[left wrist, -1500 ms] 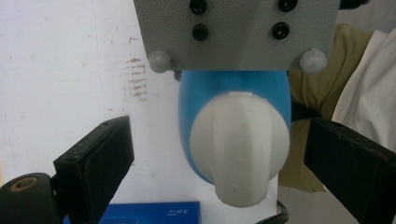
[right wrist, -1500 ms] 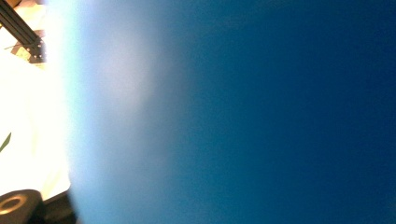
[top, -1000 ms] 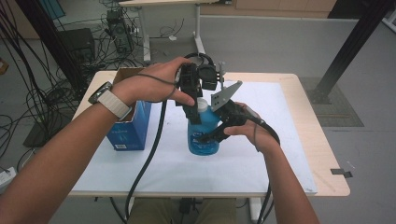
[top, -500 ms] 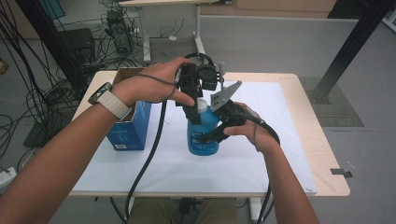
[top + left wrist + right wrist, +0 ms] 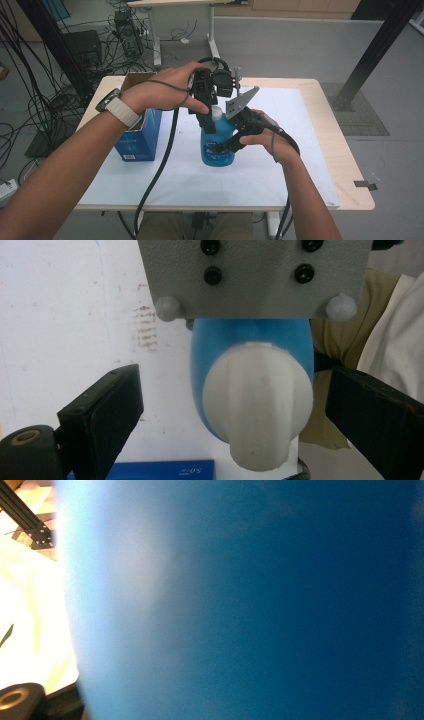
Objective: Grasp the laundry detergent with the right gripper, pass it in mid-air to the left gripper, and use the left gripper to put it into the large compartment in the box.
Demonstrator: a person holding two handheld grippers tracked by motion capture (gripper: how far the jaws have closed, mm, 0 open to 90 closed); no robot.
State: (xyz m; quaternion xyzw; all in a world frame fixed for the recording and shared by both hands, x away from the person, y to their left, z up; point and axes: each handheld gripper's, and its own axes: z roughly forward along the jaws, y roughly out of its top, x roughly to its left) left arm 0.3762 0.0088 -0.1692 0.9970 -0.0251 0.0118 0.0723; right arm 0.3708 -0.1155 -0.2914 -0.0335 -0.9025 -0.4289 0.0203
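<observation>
High view: a blue bottle (image 5: 218,142) stands upright mid-desk (image 5: 320,150) on white sheeting, a blue carton (image 5: 136,137) just left of it; cables litter the grey floor (image 5: 300,45) behind. The right tongs (image 5: 220,147) clamp the bottle's body.

Left gripper view: the left tongs (image 5: 240,405) stand apart around the bottle's white cap (image 5: 257,405), not touching.

Right gripper view: the bottle's blue wall is pressed close against the camera.

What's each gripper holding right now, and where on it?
The right gripper is shut on the blue bottle, clamped around its body. The left gripper is open, its jaws either side of the white cap, not touching.
</observation>
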